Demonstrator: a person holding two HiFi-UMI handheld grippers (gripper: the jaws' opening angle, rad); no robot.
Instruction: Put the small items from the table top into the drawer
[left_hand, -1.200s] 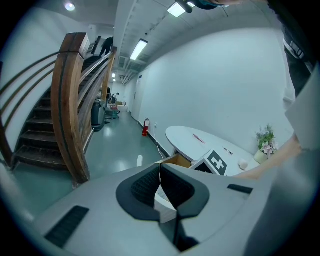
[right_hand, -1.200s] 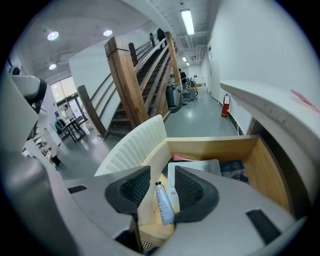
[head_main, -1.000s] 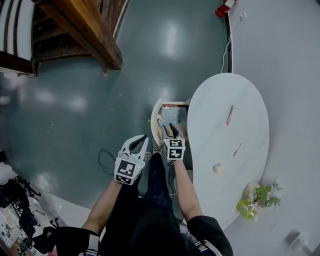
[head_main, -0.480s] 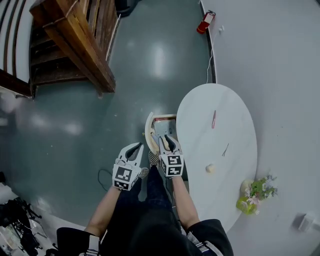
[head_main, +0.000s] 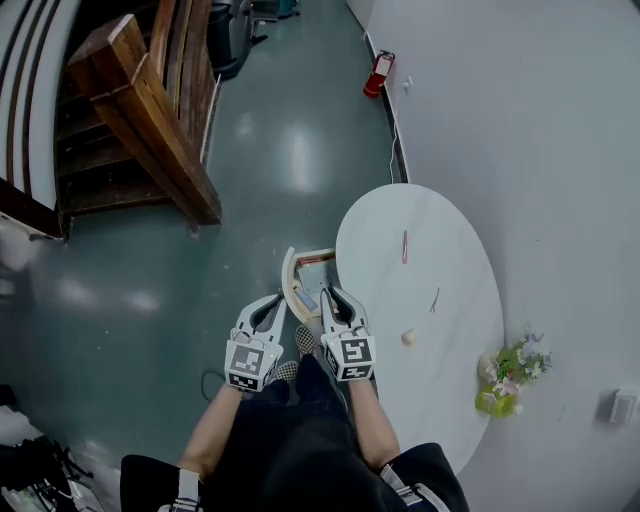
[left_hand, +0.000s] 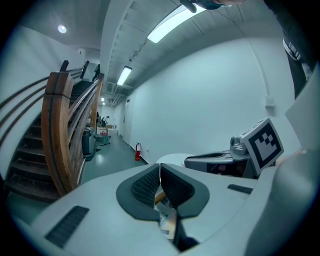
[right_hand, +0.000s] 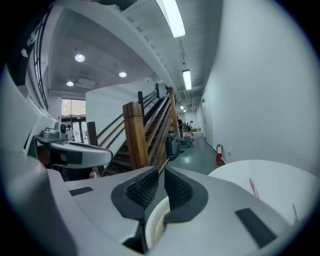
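Closing on nothing, the right gripper (head_main: 336, 296) hovers over the open drawer (head_main: 287, 272), the left gripper (head_main: 274, 304) clenched alongside.

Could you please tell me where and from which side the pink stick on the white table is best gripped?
Probably at its middle, straight from above, jaws across its thin width: the pink stick lies flat on the white table, with bare surface either side.
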